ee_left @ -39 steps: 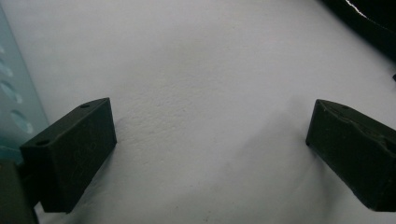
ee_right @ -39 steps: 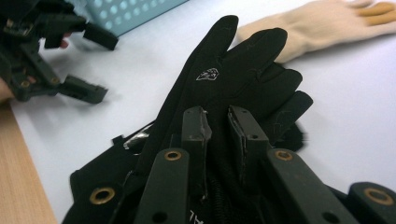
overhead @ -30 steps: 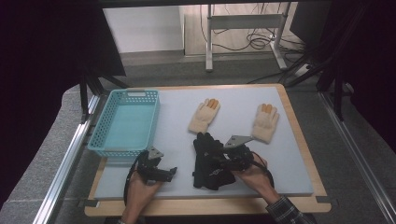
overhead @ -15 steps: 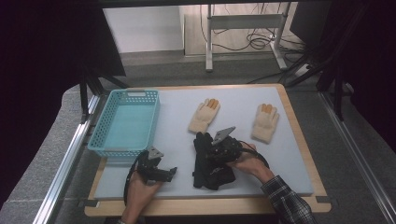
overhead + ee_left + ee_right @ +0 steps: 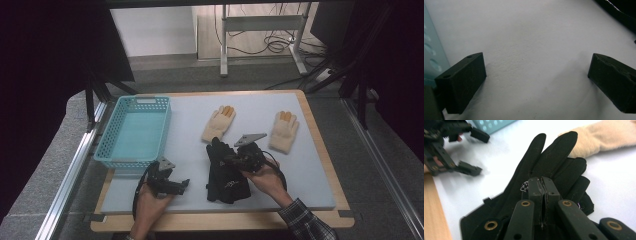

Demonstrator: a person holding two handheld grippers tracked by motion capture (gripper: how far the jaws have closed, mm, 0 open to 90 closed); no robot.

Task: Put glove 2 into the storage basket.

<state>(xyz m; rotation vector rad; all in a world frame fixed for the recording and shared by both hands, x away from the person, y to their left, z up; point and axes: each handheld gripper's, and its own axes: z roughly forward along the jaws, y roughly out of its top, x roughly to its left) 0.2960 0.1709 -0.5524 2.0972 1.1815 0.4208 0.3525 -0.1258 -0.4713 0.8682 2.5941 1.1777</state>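
Whether the shut right tool [image 5: 543, 185] pinches black glove [image 5: 549, 165] fabric stays hidden.

Even overhead light, dark surroundings; close gripper views soft, perhaps slightly motion-blurred.

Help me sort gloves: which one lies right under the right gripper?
The black glove, dark among two cream gloves farther back; the right gripper sits over it, jaws together.

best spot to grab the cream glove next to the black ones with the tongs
Take the cream glove at its cuff, coming from above on the near side. It lies flat, fingers pointing away, and the cuff edge by the black gloves gives a thin fold to pinch.
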